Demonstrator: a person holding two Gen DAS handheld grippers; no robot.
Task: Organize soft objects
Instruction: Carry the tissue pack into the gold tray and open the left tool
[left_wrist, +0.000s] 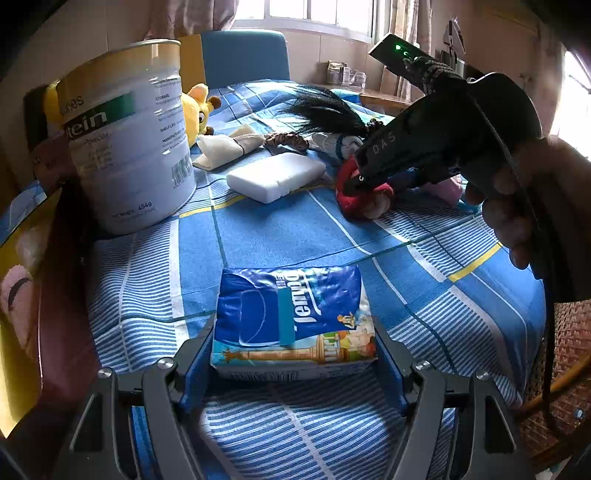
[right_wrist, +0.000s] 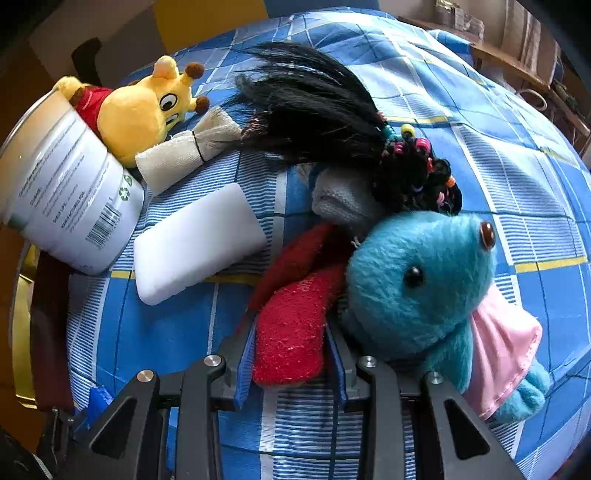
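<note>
A blue Tempo tissue pack (left_wrist: 291, 317) sits between the blue-padded fingers of my left gripper (left_wrist: 295, 334), which is shut on its two sides just above the blue checked cloth (left_wrist: 288, 232). My right gripper (right_wrist: 291, 325) points steeply down and is shut on a red sock (right_wrist: 295, 317) lying against a blue plush fish (right_wrist: 417, 273) with a pink fin. In the left wrist view the right gripper (left_wrist: 356, 181) shows at the right with a person's hand (left_wrist: 517, 206) on it, its tip on the red sock (left_wrist: 354, 203).
A white foam block (right_wrist: 195, 240), a rolled beige cloth (right_wrist: 184, 151), a yellow plush (right_wrist: 136, 114), a black beaded hairpiece (right_wrist: 314, 110) and a grey sock (right_wrist: 340, 203) lie around. A protein tin (left_wrist: 133, 136) stands at the left, beside a box (left_wrist: 22, 295) at the edge.
</note>
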